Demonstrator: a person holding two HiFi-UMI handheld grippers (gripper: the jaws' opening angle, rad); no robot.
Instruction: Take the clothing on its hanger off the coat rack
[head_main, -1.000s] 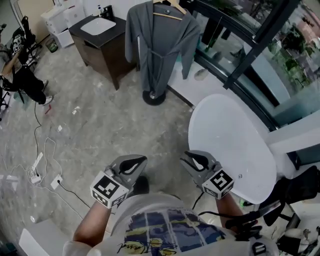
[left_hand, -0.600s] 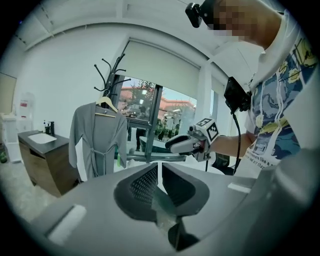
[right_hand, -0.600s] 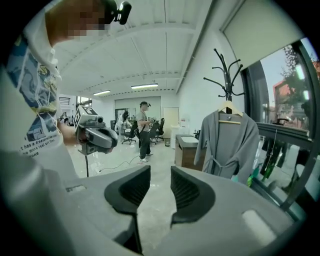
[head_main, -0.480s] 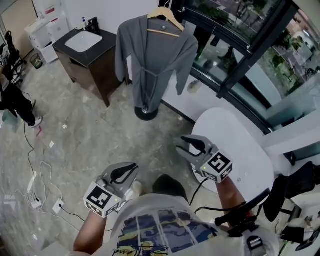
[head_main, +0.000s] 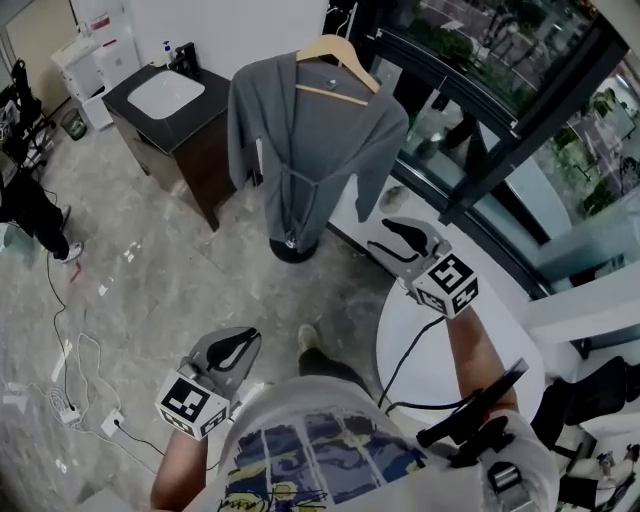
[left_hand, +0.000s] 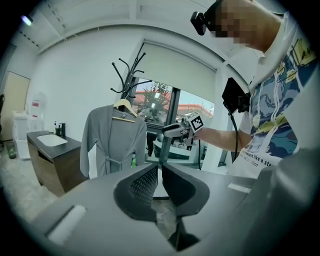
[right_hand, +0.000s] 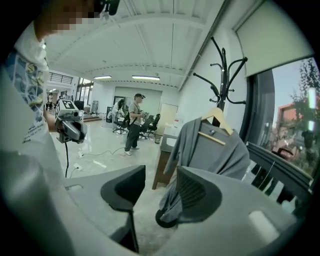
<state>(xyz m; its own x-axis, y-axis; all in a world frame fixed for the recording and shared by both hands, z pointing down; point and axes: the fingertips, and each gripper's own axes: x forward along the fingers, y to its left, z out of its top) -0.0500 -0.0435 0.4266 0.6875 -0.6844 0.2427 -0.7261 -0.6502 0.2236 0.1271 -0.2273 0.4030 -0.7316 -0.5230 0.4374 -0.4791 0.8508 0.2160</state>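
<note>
A grey robe (head_main: 310, 140) hangs on a wooden hanger (head_main: 340, 55) from the black coat rack, whose round base (head_main: 295, 247) stands on the floor. My right gripper (head_main: 378, 236) is raised to the right of the robe, apart from it. Its jaws are open and have just been opening, with nothing between them. In the right gripper view the robe (right_hand: 210, 150) and hanger (right_hand: 218, 120) lie ahead, past the jaws. My left gripper (head_main: 250, 340) stays low and farther back, shut and empty. The left gripper view shows the robe (left_hand: 112, 140) at a distance.
A dark vanity with a white sink (head_main: 165, 95) stands left of the rack. A round white table (head_main: 430, 330) is under my right arm. Black window frames (head_main: 480, 150) run behind the rack. Cables and a power strip (head_main: 70, 370) lie on the floor. A person (right_hand: 134, 122) stands far off.
Both grippers moved forward toward the rack. The right one rose and advanced much more, reaching beside the robe, and its jaws spread wider. The left stayed low.
</note>
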